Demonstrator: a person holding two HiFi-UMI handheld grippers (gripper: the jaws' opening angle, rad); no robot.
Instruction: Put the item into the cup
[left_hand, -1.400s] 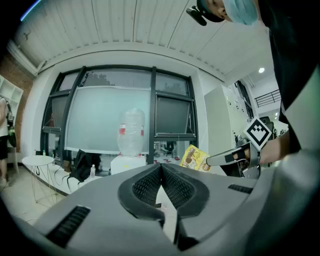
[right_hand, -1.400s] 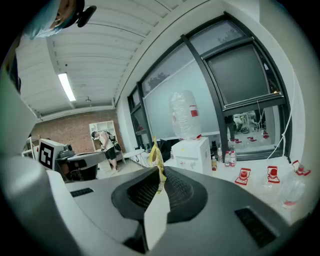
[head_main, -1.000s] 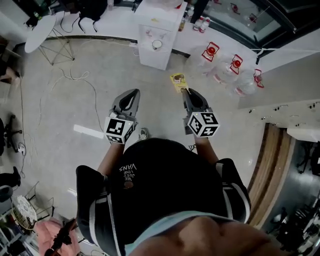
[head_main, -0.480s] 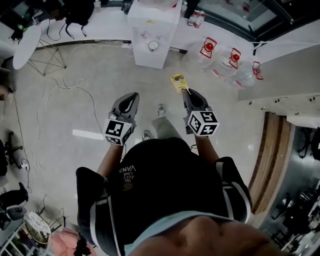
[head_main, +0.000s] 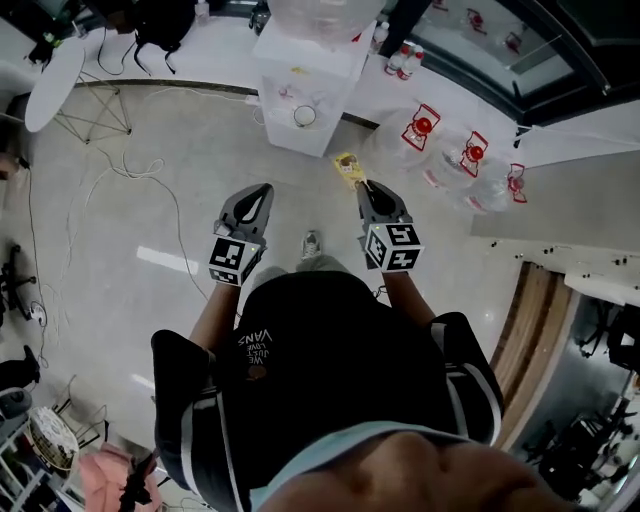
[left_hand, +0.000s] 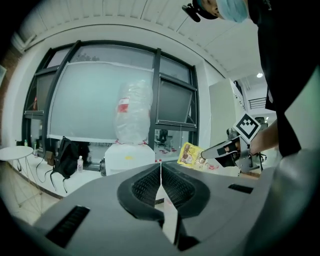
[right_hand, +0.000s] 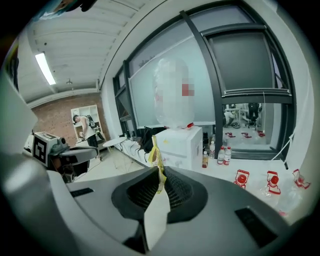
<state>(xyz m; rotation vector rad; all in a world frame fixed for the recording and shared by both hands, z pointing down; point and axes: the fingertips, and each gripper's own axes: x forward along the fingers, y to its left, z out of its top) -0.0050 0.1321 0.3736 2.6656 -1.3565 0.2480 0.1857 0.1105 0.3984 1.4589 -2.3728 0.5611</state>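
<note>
L gripper (head_main: 255, 192): jaws fully together, nothing betw. them. R gripper (head_main: 366, 186): jaws clamped on yellow packet (head_main: 349, 167), gripped at one edge, rest sticking out fwd past the tips; it shows edge-on in the R gripper view. Both grippers are held out in front of the person, apart, above the floor (head_main: 150, 200). White water dispenser (head_main: 300, 95) stands ahead by the wall. Small round cup (head_main: 304, 116), as far as can be told, sits on its front ledge. Packet is clear of the cup, not in it. Clear jugs (head_main: 422, 125) w/ red fittings lie right of the dispenser.
</note>
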